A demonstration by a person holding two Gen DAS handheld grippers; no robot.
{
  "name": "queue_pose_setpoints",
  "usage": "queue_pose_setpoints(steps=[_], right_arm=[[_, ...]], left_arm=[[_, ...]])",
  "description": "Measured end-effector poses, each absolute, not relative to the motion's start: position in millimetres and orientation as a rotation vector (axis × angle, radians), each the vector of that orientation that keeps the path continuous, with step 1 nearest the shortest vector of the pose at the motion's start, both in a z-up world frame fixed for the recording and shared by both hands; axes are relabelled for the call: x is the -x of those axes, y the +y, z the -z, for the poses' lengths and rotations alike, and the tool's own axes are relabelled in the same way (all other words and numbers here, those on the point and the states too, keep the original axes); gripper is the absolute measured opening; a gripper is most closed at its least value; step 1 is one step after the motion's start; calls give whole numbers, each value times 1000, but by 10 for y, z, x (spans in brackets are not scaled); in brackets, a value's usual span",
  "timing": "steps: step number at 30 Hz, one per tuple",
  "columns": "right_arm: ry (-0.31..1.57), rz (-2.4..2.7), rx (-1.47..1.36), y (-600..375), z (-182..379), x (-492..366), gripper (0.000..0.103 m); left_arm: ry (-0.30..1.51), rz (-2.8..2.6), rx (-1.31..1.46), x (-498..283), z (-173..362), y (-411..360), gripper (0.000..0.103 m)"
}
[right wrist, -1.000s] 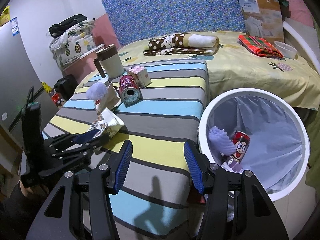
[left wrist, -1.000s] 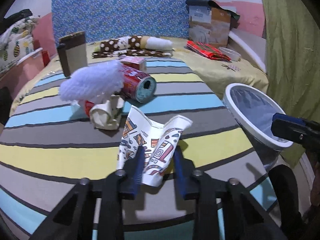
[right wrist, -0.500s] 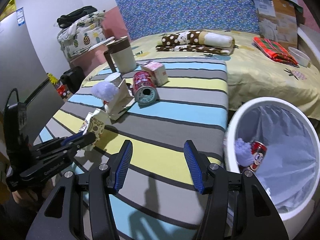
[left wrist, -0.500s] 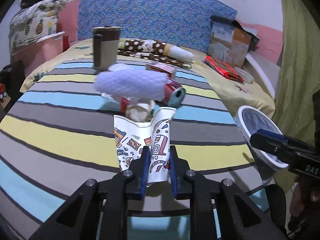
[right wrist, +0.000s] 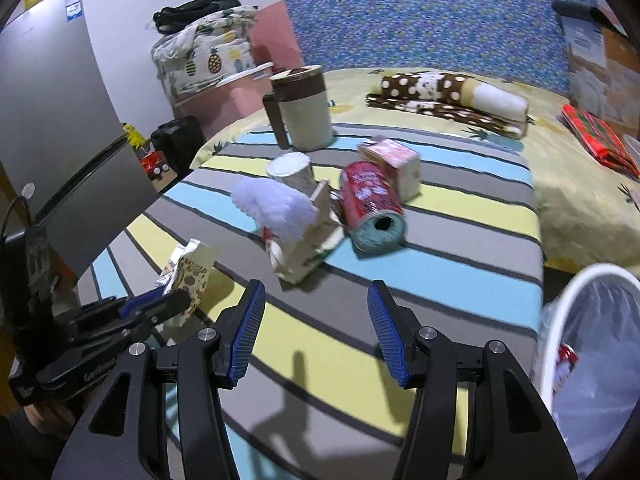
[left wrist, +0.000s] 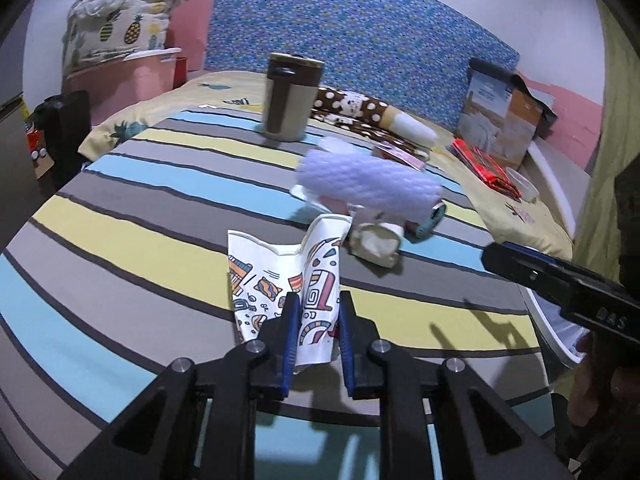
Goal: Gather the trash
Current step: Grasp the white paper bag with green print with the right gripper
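Left gripper clamps crushed paper cup by its base, long axis upright, open rim facing away, above striped bedspread. Right gripper wide, empty. Beyond: red can on its side, trash bin at right.

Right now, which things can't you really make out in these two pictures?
- Trash bin: right wrist view, cut off by the frame edge, so most of its contents stay unseen.
- Red can: left wrist view, mostly hidden behind the white foam net.
- Flattened paper cup: its lower end is covered by the left gripper.
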State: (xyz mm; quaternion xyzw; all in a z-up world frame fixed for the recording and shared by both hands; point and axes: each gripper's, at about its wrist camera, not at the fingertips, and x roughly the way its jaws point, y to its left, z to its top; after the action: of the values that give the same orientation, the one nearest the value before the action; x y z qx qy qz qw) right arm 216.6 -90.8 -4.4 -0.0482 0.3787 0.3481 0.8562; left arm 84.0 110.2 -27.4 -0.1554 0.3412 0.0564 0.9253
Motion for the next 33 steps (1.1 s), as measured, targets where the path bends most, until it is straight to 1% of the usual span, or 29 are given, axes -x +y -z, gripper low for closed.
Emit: queue_pose_setpoints(steps=[6, 11, 16, 18, 19, 20, 33], right_arm=[[788, -749, 126, -686, 44, -2279, 55], [854, -762, 111, -518, 200, -2377, 55], [877, -754, 127, -367, 300, -2392, 55], [883, -745, 134, -332, 324, -2413, 44], [883, -741, 140, -320, 327, -2412, 28], [882, -734, 151, -313, 330, -2404, 23], [856, -758, 134, -613, 143, -2066, 21]], left_arm=[[700, -126, 342, -839, 329, 1250, 19], [699, -121, 362, -843, 379, 1342, 19], [697, -112, 370, -860, 386, 1359, 19], [696, -109, 371, -864, 387, 1372, 19], [695, -109, 371, -862, 389, 1379, 19], [694, -108, 372, -860, 389, 1384, 19], [684, -85, 356, -799, 305, 1257, 19]])
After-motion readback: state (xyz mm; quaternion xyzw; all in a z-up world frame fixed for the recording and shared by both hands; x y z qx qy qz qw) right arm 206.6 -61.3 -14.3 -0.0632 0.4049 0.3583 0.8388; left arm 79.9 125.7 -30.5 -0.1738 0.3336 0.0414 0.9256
